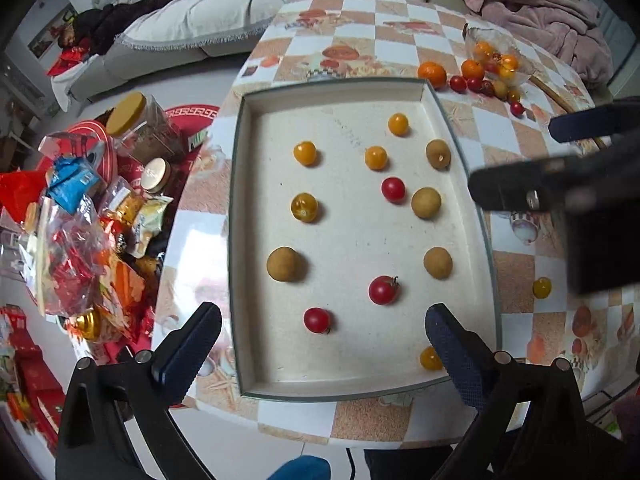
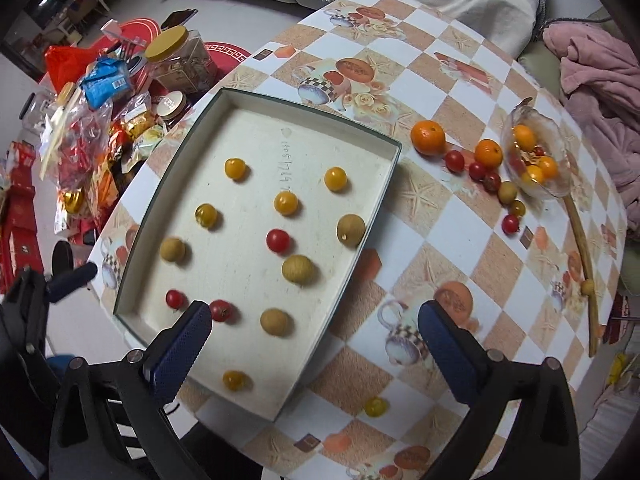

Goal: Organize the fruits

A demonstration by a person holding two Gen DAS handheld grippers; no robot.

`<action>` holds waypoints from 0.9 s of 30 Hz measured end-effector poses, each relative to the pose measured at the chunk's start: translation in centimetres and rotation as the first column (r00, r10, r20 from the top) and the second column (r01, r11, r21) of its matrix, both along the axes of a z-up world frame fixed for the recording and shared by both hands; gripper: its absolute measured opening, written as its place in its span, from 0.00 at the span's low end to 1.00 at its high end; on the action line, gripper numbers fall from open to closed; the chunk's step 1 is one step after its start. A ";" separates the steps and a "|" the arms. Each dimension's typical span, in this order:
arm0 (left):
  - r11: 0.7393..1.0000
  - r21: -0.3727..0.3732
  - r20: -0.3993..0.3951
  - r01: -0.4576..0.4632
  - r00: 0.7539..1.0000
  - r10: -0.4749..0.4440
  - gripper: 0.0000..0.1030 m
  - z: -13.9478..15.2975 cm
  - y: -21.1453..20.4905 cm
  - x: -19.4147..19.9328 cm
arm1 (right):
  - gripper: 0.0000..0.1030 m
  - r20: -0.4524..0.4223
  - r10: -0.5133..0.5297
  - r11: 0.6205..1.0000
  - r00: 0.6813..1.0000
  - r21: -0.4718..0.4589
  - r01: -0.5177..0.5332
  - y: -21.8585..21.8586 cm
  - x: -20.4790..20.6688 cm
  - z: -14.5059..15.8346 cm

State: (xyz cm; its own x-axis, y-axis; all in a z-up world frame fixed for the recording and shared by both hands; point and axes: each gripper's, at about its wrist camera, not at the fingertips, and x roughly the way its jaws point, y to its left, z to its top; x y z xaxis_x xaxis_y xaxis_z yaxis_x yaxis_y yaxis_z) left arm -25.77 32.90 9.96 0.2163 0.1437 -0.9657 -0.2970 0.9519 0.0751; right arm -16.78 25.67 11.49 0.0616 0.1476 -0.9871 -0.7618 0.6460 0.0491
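Checkered tablecloth [image 2: 420,80], white tray [image 2: 376,188] — faint handwriting [image 2: 285,168], unreadable

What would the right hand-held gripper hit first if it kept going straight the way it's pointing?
Probably the bare tablecloth just outside the tray's right wall. The right hand-held gripper is open and empty, and no fruit sits in that line, though depth is uncertain.

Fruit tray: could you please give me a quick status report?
Left gripper and right gripper open, empty. Tray holds spaced small fruits; more lie loose by the glass bowl, one yellow fruit beside the tray. Nothing in the way.
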 end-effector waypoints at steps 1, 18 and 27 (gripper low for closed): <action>1.000 0.001 -0.003 0.002 1.000 -0.002 1.00 0.4 0.0 -0.1 | 1.00 0.000 0.000 1.000 1.000 0.000 0.000 -0.2 -0.3 0.3; 0.988 0.027 -0.052 0.153 0.987 -0.151 1.00 4.7 -2.0 -1.7 | 1.00 0.058 0.030 1.000 0.998 -0.011 -0.030 -4.0 -3.1 4.9; 0.987 0.047 -0.041 0.155 0.987 -0.153 1.00 5.9 -2.6 -1.9 | 1.00 0.102 0.052 0.999 0.993 -0.002 -0.052 -4.7 -3.4 6.1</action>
State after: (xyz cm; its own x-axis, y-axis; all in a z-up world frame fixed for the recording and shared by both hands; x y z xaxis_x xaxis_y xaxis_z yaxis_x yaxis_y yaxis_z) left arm -27.71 30.34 15.84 0.2039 0.1594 -0.9659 -0.1436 0.9809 0.1315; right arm -20.23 20.96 17.58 0.1545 0.1535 -0.9760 -0.7953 0.6054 -0.0307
